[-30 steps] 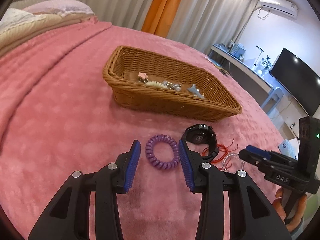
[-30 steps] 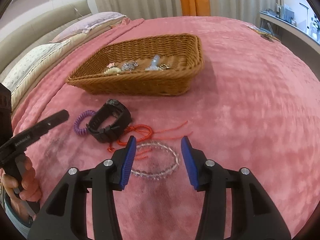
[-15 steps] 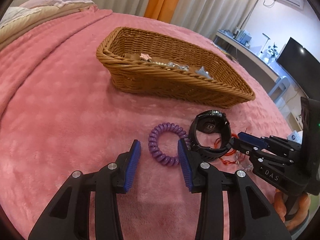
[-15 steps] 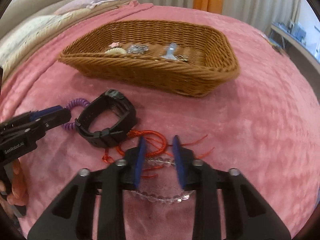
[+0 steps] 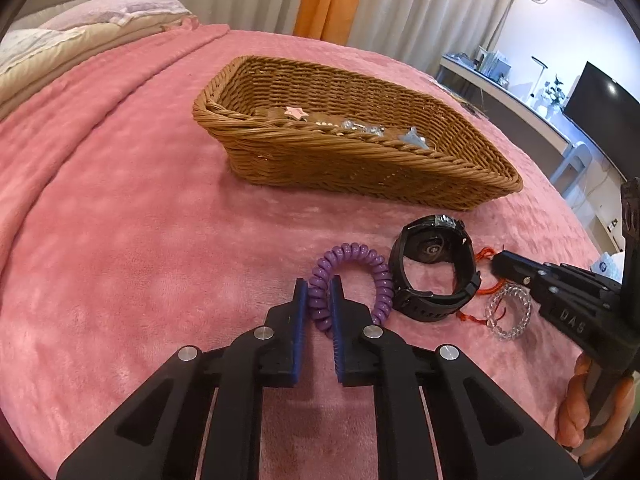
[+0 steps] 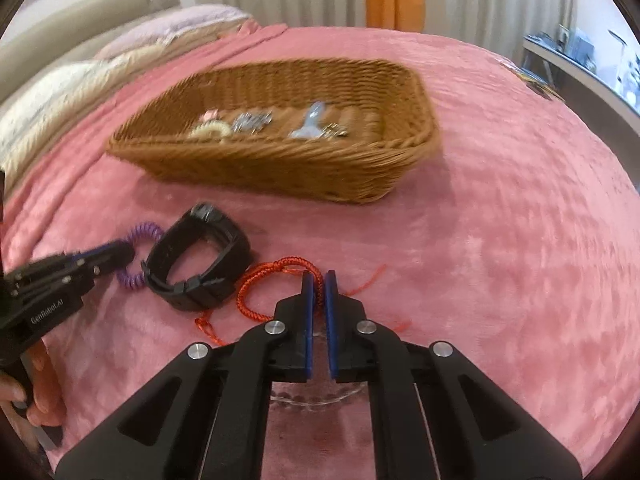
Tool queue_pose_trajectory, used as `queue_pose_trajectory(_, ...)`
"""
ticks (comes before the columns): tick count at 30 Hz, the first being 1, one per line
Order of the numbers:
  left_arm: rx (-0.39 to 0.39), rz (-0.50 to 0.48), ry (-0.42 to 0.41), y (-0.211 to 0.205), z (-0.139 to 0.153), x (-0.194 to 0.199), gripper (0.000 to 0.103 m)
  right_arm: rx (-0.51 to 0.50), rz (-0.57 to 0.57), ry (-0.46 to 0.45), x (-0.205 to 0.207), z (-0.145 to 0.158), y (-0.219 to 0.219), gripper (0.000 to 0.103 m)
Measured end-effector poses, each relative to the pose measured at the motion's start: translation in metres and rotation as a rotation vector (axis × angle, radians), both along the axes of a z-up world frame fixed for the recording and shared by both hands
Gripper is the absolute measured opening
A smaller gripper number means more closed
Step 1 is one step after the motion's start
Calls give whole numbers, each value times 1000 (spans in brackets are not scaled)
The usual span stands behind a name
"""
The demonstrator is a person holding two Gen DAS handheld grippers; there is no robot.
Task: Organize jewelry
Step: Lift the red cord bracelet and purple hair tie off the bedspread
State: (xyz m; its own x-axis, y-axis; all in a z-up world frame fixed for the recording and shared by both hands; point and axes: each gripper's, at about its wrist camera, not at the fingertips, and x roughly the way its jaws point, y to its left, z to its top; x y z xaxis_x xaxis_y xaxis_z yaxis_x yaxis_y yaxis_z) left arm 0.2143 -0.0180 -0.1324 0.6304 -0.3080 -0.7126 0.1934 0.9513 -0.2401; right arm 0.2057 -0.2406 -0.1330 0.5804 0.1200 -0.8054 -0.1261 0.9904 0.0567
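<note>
Blue-padded fingers (image 5: pixel 301 320) of the left gripper (image 5: pixel 318 292) have just been closing and now pinch one side of the purple coil hair tie (image 5: pixel 352 264), which lies on the pink blanket (image 5: pixel 120 220). The rest of the loop arcs away from the tips and touches the black watch (image 5: pixel 434 268) just to its right. The watch rests on its buckled strap, case uppermost.

Right gripper (image 6: pixel 319 280) has likewise just been closing; its pads (image 6: pixel 307 316) stand nearly together, clamped on the red cord bracelet (image 6: pixel 260 280) where the loop crosses between the tips. Loose red ends trail over the blanket on either side. A clear bead bracelet (image 6: pixel 316 398) lies partly under this gripper's fingers; in the left wrist view it (image 5: pixel 508 312) sits just beside the red cord, and whether the pads also catch it cannot be told.

Both grippers are near each other, the watch between them. A hand (image 5: pixel 592 408) wraps the right gripper's handle; another hand (image 6: pixel 36 384) holds the left one.

Beyond the loose pieces sits a wicker basket (image 5: pixel 360 168), well apart from the tips. Inside it lie a pink star clip (image 5: pixel 295 111), a cream coil tie (image 6: pixel 210 130), some silver pieces (image 6: pixel 252 121) and a pale blue clip (image 6: pixel 310 124). The right wrist view is motion-blurred.
</note>
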Motion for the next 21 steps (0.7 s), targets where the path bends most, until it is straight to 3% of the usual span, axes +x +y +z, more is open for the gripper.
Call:
queue_pose_trajectory(6, -10, 17, -16, 3, 2, -3, 9, 99, -76, -33, -6, 10, -29, 4)
queue_pose_trajectory(12, -21, 85, -37, 16, 8, -17, 9, 137, -119, -40, -24, 16, -49, 4)
queue_pose_trajectory(18, -88, 138, -12, 32, 7, -54, 9, 234, -125, -8, -60, 20, -75, 4)
queue_pose_trajectory(21, -81, 146, -19, 30, 10, -79, 9, 212, -123, 0, -84, 22, -77, 4)
